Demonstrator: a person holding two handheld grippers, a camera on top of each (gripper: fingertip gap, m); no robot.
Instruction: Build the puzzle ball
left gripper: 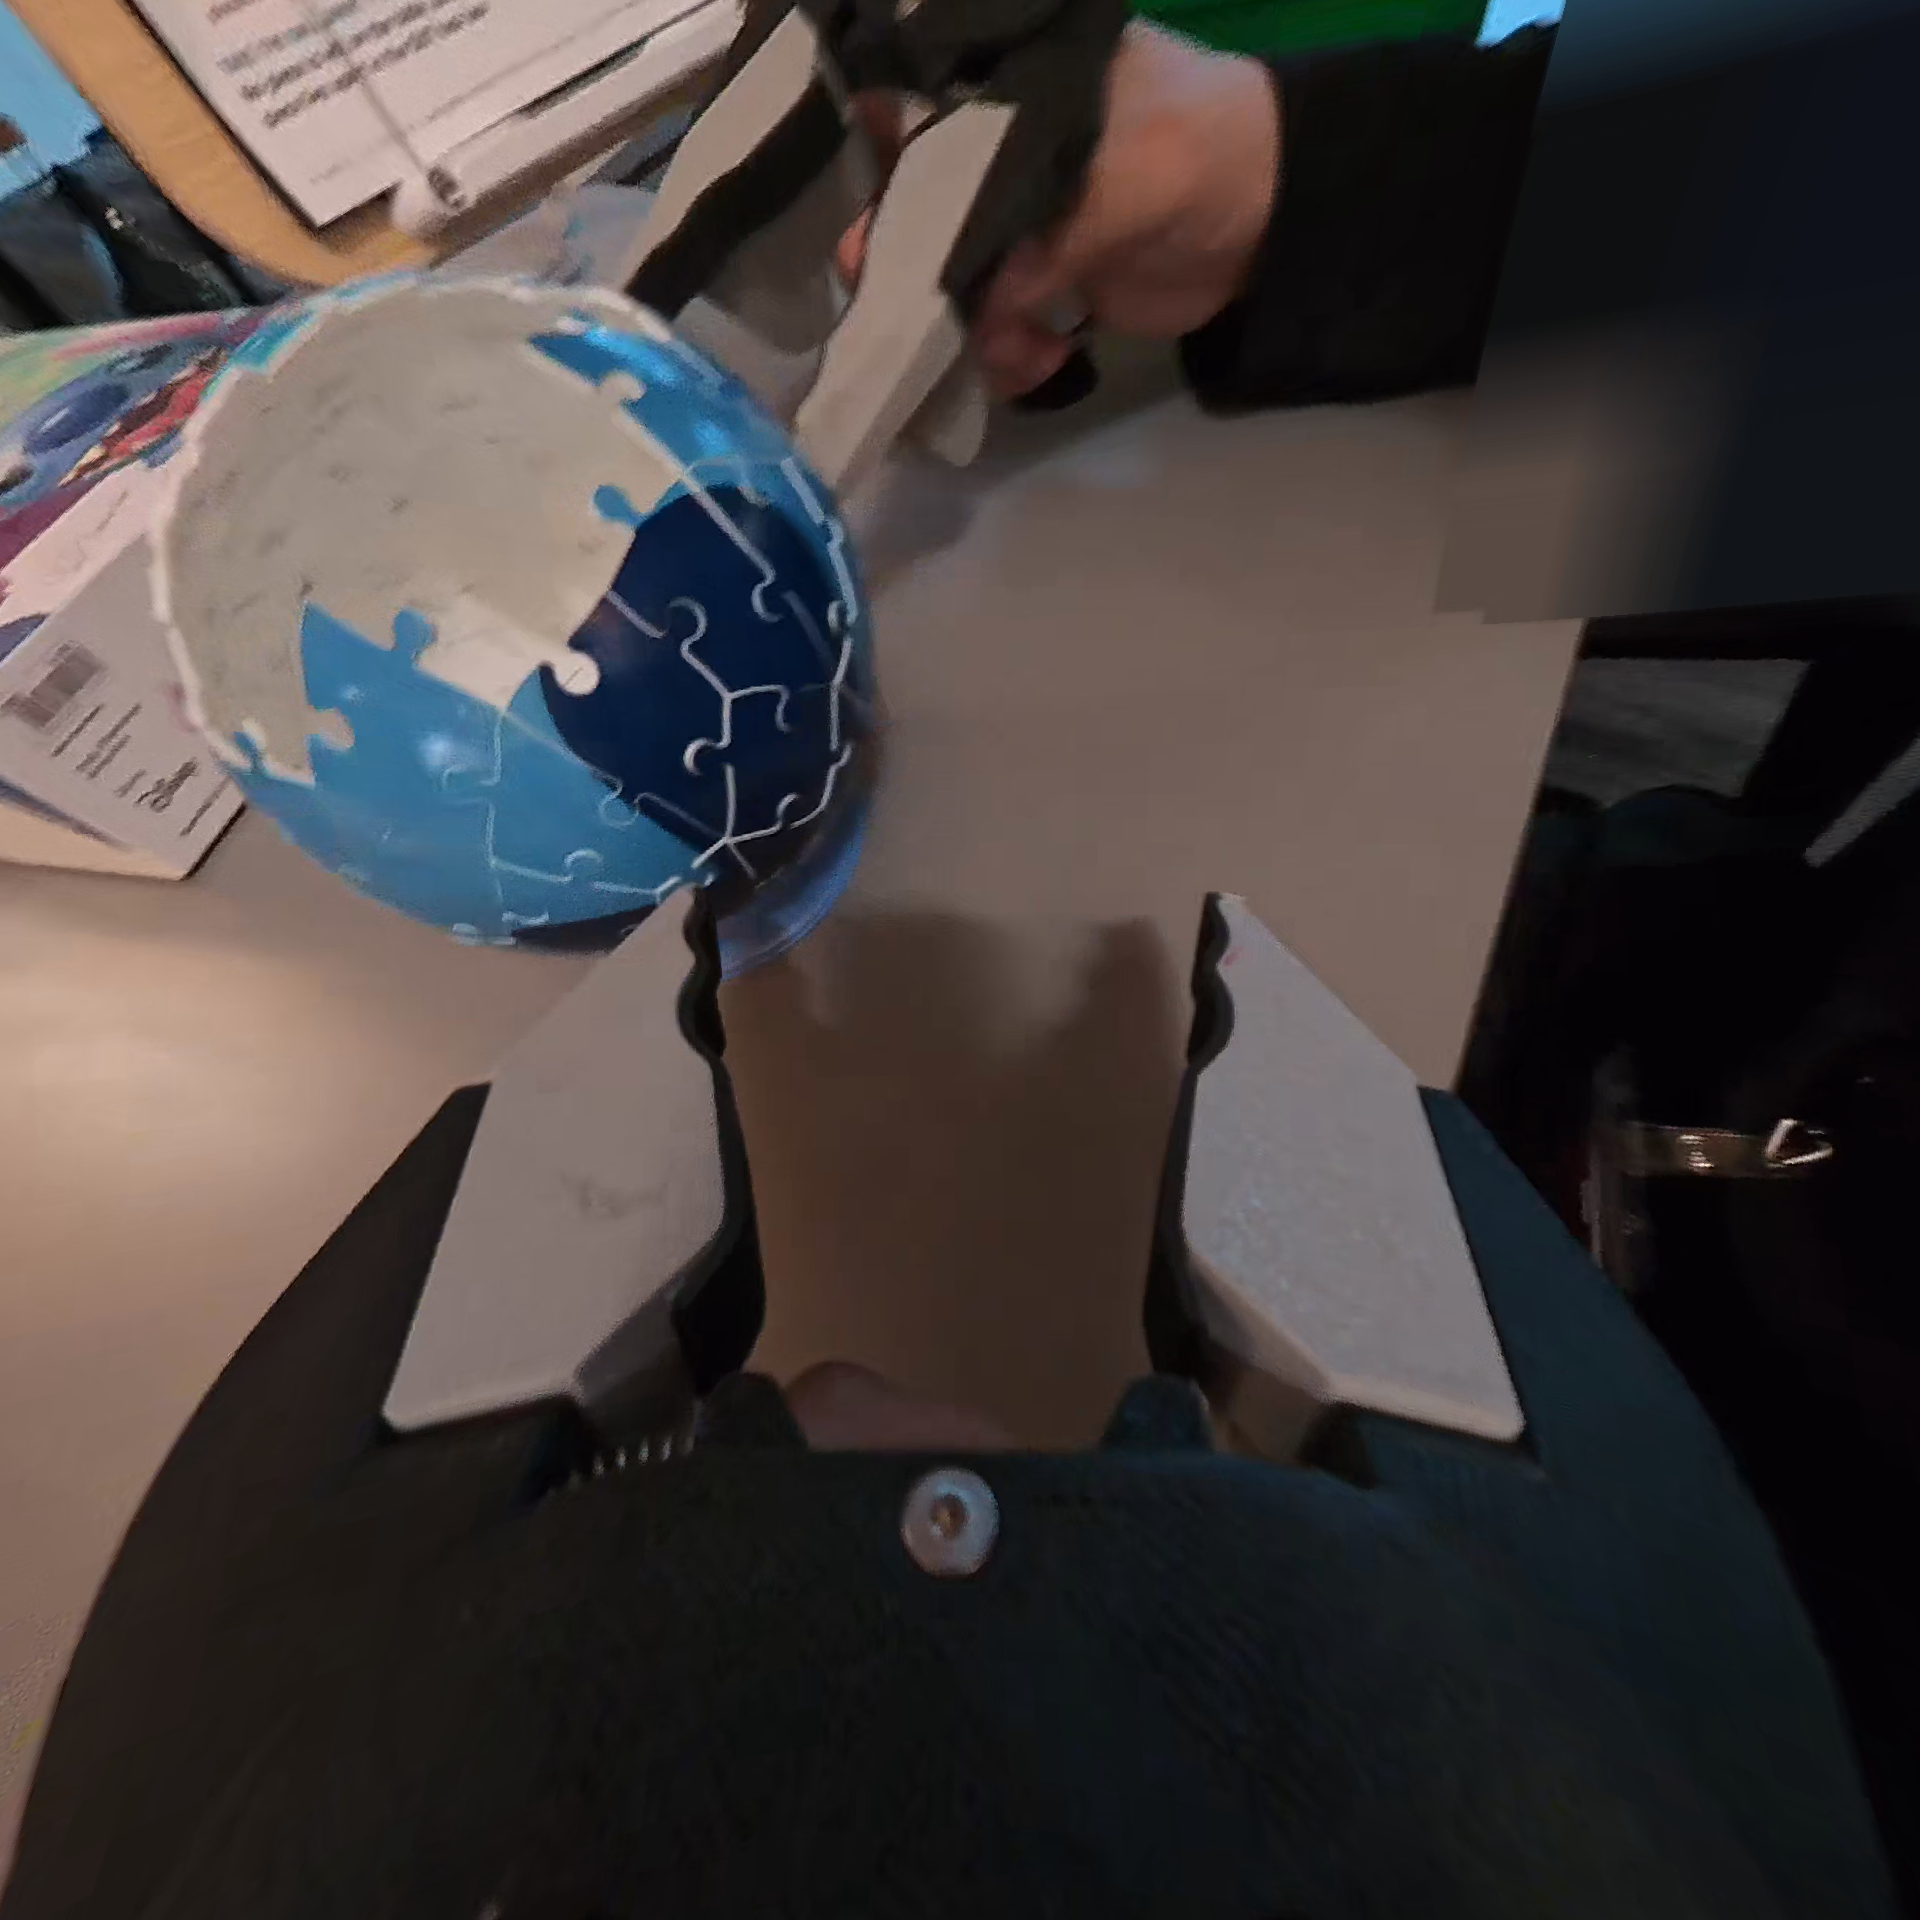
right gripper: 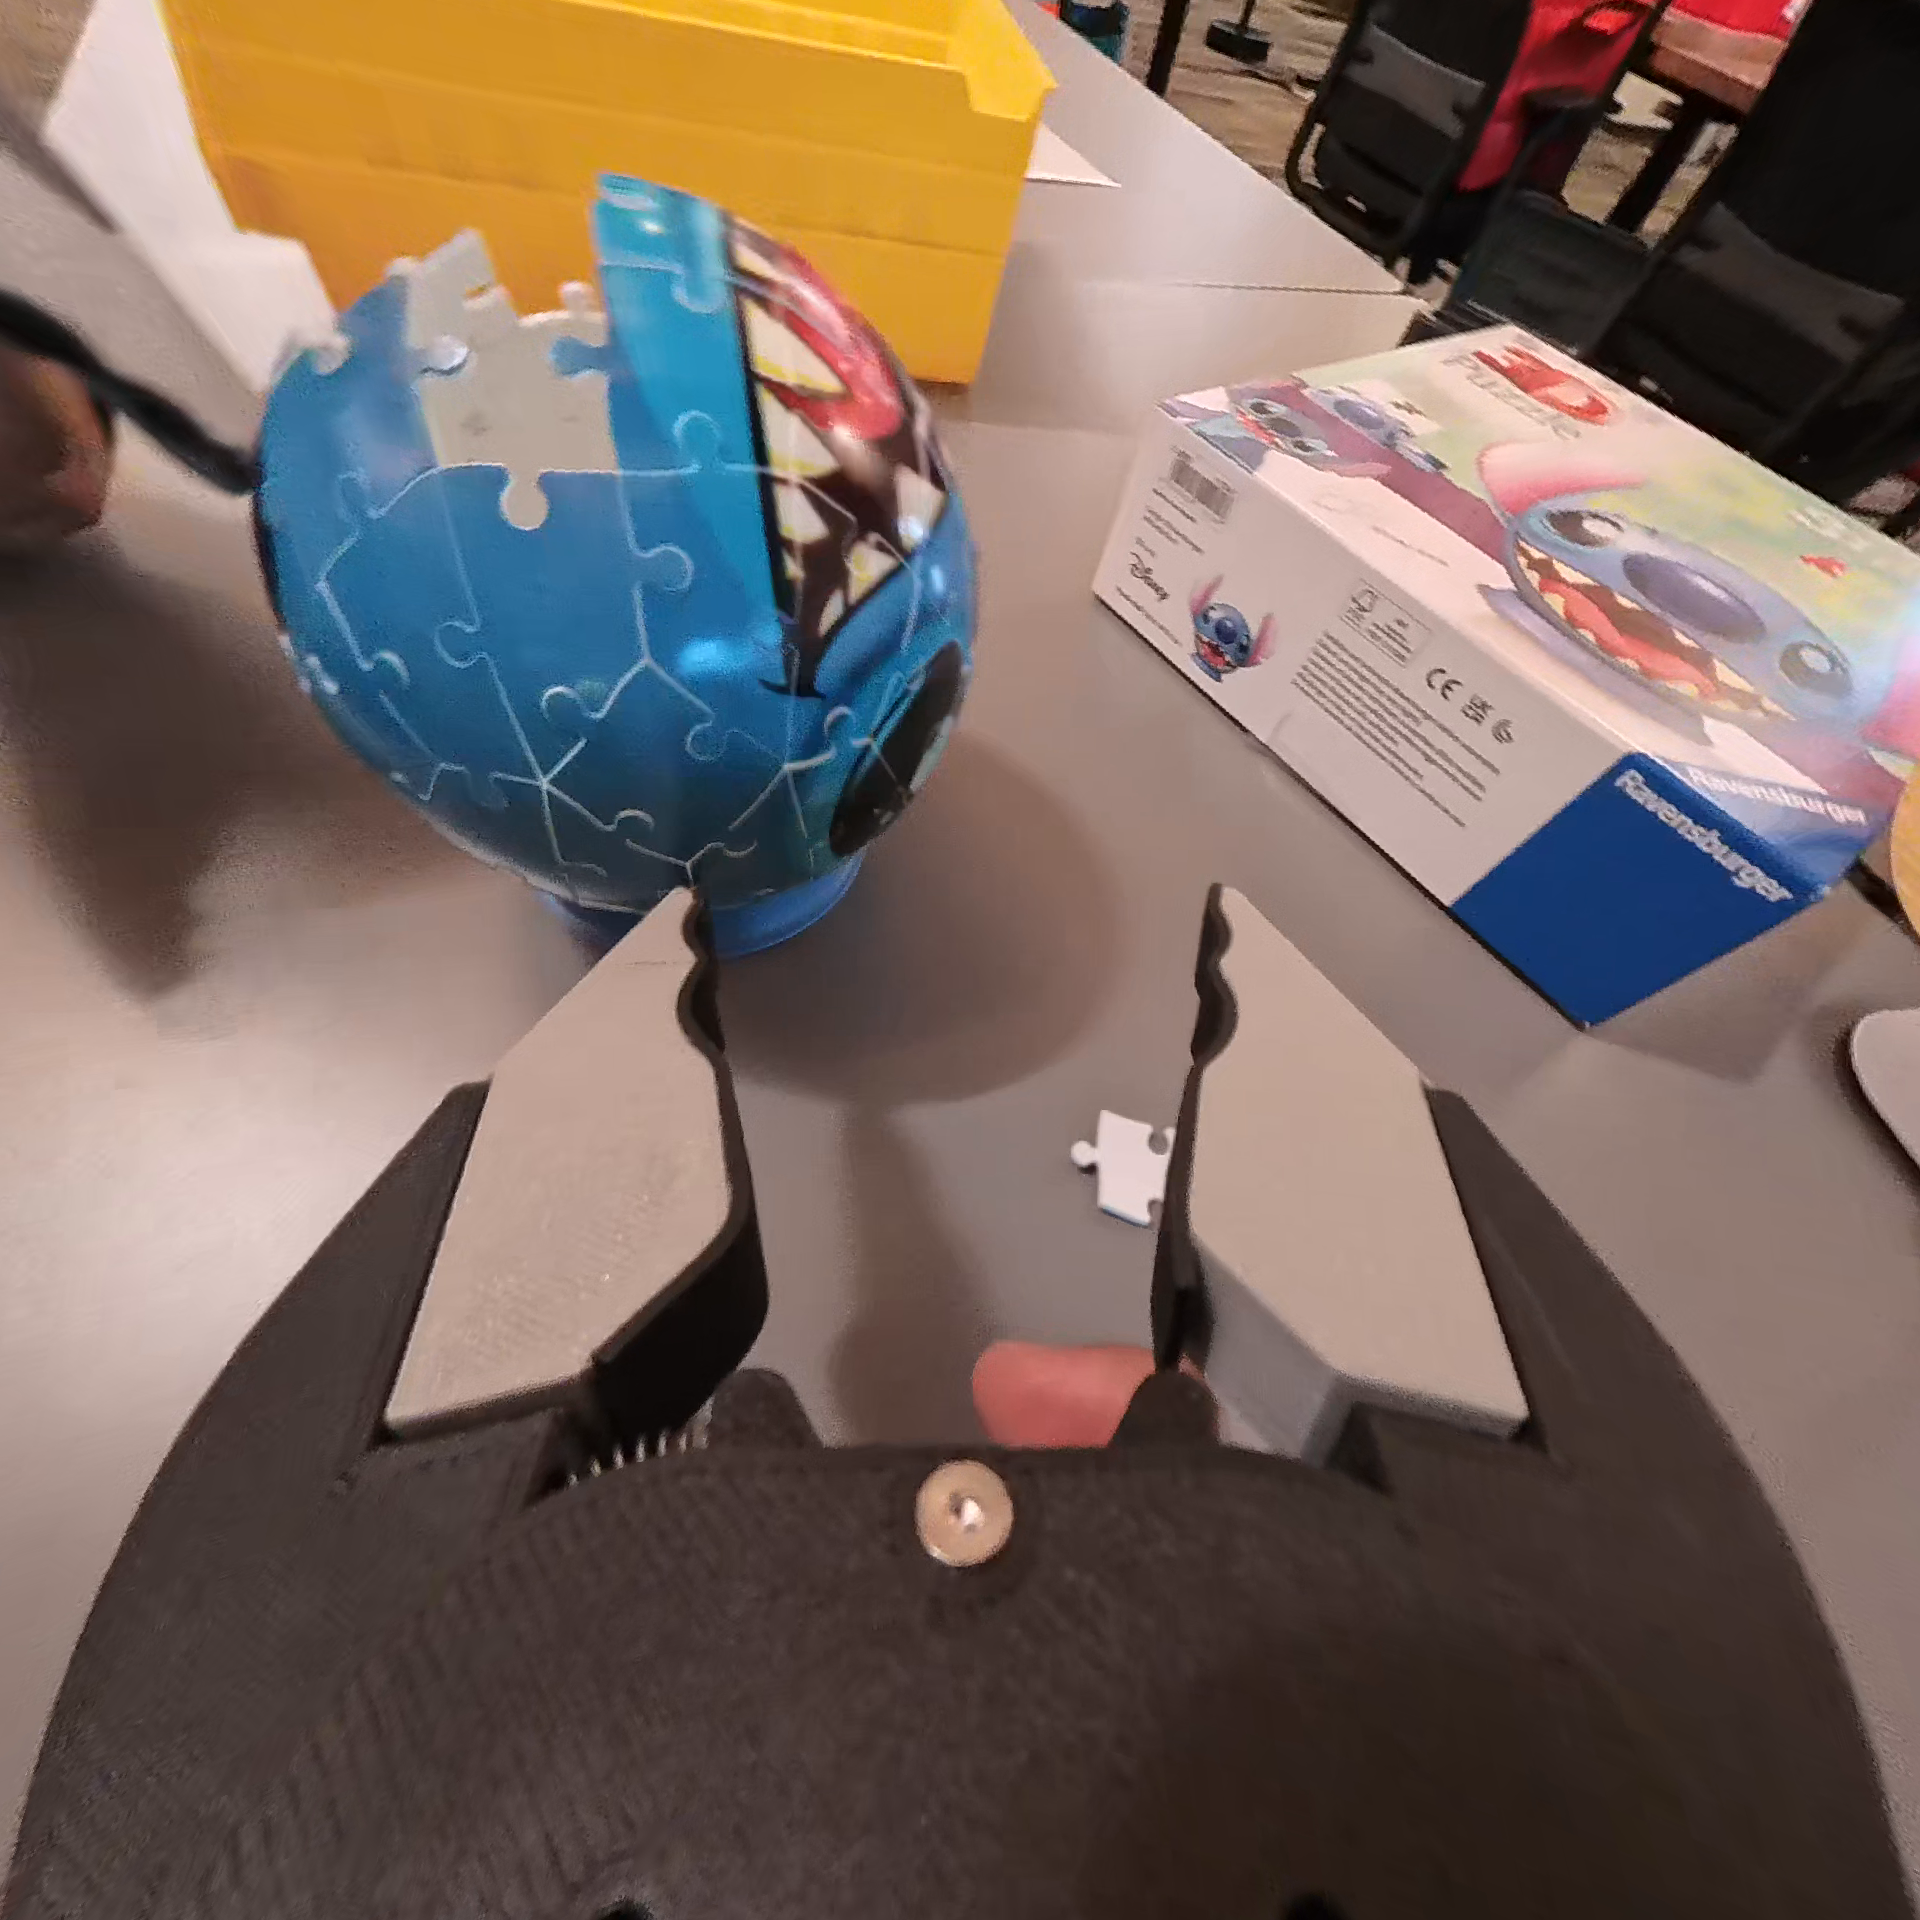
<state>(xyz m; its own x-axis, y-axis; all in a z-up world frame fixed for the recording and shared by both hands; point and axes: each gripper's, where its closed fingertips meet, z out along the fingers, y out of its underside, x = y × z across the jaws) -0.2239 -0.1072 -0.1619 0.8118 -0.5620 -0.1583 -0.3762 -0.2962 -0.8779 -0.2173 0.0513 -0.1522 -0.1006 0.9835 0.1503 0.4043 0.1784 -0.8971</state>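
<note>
Sitting on the grey table (right gripper: pixel 260 1143), the part-built ball (right gripper: pixel 582 623) rests on a blue ring base, its top open with jagged piece edges.

Right wrist view: right gripper (right gripper: pixel 951 935) spread wide, nothing between the fingers, low over the table just short of the ball. One loose piece (right gripper: pixel 1127 1164) lies pale side up beside the right finger's inner edge. Ball's blue shell faces the camera; a red, black and white printed patch shows on its right side. Puzzle box (right gripper: pixel 1507 644) lies flat to the right, well apart from the ball (printed with a cartoon figure, small text and a barcode; wording left out). Yellow bin (right gripper: pixel 623 156) behind the ball.

Left wrist view: left gripper (left gripper: pixel 951 935) also wide open and empty, its left fingertip just at the ball's (left gripper: pixel 520 644) base. Only here does the ball's pale inside show through the opening, plus a dark blue patch. The other gripper (left gripper: pixel 894 343) shows beyond, held in a hand (left gripper: pixel 1153 208). Box (left gripper: pixel 94 623) behind the ball; a printed sheet (left gripper: pixel 416 83) farther back, blurred.
</note>
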